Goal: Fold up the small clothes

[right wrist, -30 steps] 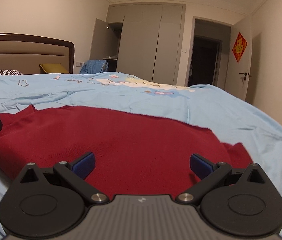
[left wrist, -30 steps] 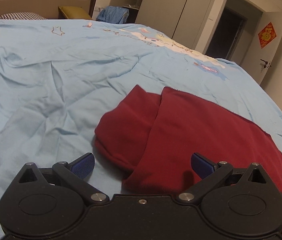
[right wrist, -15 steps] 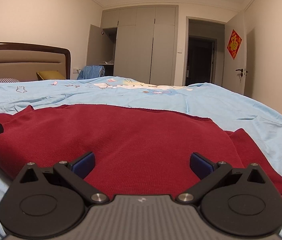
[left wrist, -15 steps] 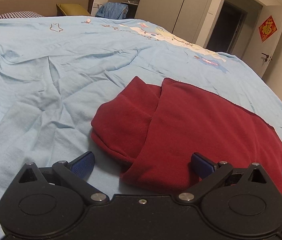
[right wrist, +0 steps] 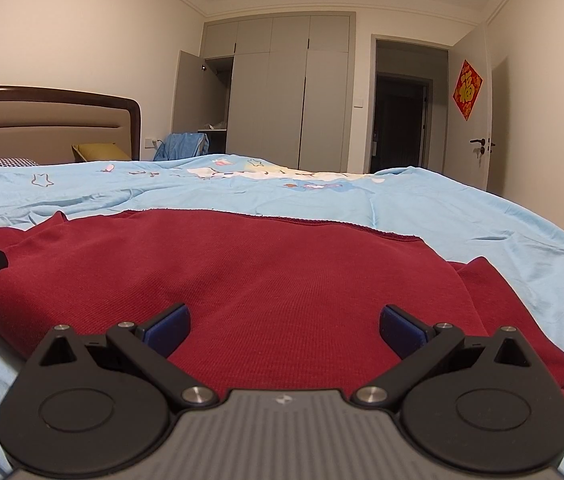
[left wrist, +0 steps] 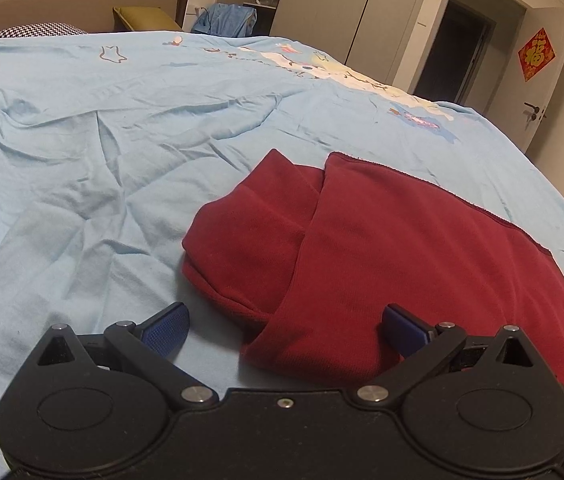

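Observation:
A dark red garment (left wrist: 394, 248) lies folded on the light blue bedspread (left wrist: 102, 160), one layer lapped over a bunched part at its left end. My left gripper (left wrist: 286, 326) is open just before the garment's near left corner, nothing between its blue pads. In the right wrist view the red garment (right wrist: 266, 276) spreads wide and flat. My right gripper (right wrist: 284, 326) hovers open low over its near edge, holding nothing. The tip of the left gripper's body shows at the left edge of that view.
The bedspread (right wrist: 462, 216) is wrinkled and has cartoon prints further back. A headboard (right wrist: 42, 120), a checked pillow (left wrist: 38, 30) and a yellow cushion (left wrist: 142, 18) are at the far end. Blue clothing (left wrist: 226, 20), grey wardrobes (right wrist: 282, 92) and a dark doorway (right wrist: 400, 120) stand beyond the bed.
Both grippers have stayed open. The left view has drawn back and up slightly from the garment. The right gripper has dropped lower and tilted up towards the room.

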`<state>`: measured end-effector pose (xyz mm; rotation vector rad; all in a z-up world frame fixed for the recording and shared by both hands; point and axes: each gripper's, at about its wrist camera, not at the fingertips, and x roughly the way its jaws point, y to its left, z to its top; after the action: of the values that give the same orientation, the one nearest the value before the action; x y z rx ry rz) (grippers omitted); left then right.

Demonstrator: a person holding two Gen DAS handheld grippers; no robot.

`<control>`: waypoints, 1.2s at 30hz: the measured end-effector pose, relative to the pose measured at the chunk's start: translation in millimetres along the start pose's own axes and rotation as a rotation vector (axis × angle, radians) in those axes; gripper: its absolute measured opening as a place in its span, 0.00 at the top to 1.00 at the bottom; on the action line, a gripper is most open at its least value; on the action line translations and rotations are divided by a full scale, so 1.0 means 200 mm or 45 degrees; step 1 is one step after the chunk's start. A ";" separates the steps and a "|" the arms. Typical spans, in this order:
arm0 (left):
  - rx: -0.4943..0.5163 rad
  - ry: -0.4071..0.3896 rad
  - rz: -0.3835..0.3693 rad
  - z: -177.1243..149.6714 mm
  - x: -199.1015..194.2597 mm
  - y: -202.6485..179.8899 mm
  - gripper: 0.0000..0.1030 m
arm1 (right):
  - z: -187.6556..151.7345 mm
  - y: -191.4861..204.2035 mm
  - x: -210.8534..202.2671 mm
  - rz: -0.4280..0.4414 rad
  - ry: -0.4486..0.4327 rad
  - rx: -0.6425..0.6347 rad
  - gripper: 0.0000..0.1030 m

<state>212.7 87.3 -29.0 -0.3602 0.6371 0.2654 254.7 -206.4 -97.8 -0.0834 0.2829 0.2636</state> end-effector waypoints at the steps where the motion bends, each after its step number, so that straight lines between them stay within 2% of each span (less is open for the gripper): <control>1: 0.000 0.000 0.000 0.00 0.00 0.00 0.01 | 0.00 0.00 0.00 0.000 0.000 0.000 0.00; 15: -0.013 0.005 -0.003 -0.03 -0.07 0.02 0.01 | 0.00 0.00 0.00 0.001 0.000 0.000 0.00; 17: -0.052 0.034 -0.077 -0.04 -0.10 0.05 0.01 | 0.00 0.00 0.00 0.001 -0.001 0.000 0.00; 21: -0.168 0.076 -0.311 -0.06 -0.11 0.10 0.01 | 0.00 0.00 0.00 0.001 -0.001 0.000 0.00; 25: -0.279 0.100 -0.412 -0.07 -0.05 0.11 0.01 | -0.01 -0.01 0.00 0.001 -0.001 0.000 0.00; 28: -0.318 0.080 -0.411 -0.06 0.00 0.10 0.02 | -0.01 -0.01 0.01 0.001 -0.001 0.000 0.00; 32: -0.368 0.056 -0.340 -0.03 0.05 0.09 0.09 | -0.01 -0.01 0.01 0.002 -0.001 0.000 0.00; 36: -0.318 0.049 -0.308 -0.02 0.06 0.07 0.10 | -0.01 -0.01 0.01 0.001 -0.002 0.000 0.00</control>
<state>215.4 100.3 -42.3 -0.6786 0.5927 0.1059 255.9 -208.0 -99.8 -0.0833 0.2816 0.2647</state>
